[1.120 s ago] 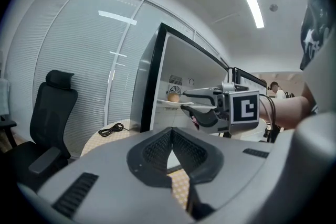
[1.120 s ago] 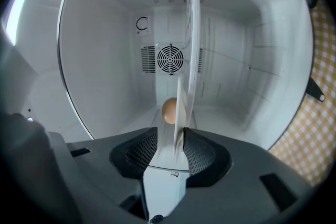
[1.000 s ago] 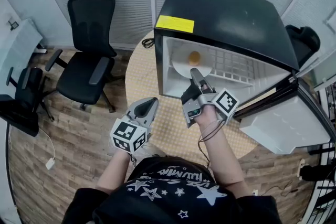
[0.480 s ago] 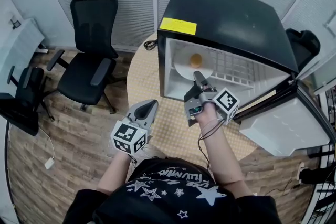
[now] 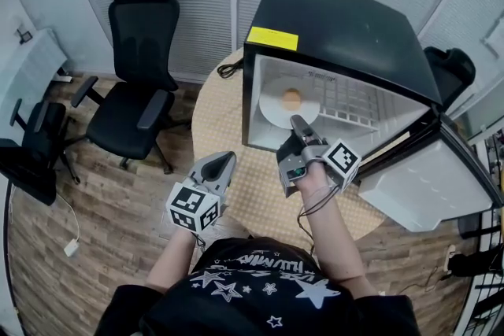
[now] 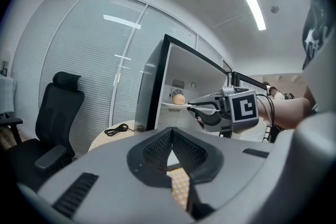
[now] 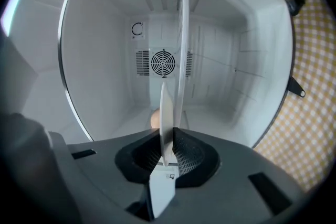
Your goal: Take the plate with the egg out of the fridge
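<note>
1. Lower left of centre: my left gripper (image 5: 223,163) hangs at the edge of the round checked table (image 5: 213,118), jaws together and empty.
2. Centre: the white round plate (image 5: 276,110) carrying a brown egg (image 5: 290,99) lies inside the open black mini fridge (image 5: 346,20), on its left side.
3. Just right of that: my right gripper (image 5: 298,123) is closing its jaws, with the plate's near rim between the pads.

The room is brightly, evenly lit; glare is given off by a ceiling strip (image 6: 252,3) and mirrored on the blinds (image 6: 122,19); the fridge (image 5: 346,20) interior is washed pale; both gripper views are bowed and darkened at the edges
</note>
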### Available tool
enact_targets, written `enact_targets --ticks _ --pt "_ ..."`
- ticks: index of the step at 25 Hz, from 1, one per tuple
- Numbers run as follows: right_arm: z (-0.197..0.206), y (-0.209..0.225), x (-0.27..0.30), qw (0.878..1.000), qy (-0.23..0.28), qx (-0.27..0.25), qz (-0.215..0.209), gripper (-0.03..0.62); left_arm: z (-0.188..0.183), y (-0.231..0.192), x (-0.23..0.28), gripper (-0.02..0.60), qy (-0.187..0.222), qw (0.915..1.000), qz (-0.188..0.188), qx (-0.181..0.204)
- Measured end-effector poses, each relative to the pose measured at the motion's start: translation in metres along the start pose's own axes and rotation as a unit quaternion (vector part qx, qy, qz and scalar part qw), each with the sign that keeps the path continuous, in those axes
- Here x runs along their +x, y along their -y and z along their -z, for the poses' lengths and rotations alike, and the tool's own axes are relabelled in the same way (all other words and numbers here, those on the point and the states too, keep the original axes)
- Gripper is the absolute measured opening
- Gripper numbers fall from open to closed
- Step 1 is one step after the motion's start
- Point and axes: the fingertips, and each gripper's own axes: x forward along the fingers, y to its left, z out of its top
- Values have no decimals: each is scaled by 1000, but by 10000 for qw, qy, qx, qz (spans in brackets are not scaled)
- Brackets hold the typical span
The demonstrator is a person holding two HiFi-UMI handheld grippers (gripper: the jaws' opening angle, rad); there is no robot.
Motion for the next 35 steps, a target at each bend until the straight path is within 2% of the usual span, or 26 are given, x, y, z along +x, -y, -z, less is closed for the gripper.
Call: enact_targets --ticks 7,13,25,29,35 --pt "6 -13 -29 9998 100 -92 -175 60 -5 2 -24 8 77 9999 -17 85" --pt "31 -24 -55 9990 69 -113 -420 60 -4 3 -45 8 125 9999 42 37" --pt "61 -11 -113 9992 125 -104 -363 60 16 15 -58 8 31 9994 334 19" --pt "72 -4 -114 9990 -109 -219 -366 60 22 13 -72 8 21 9998 185 30" --pt "90 2 -112 9972 -595 -224 -395 60 25 4 -90 8 57 9996 -249 -81"
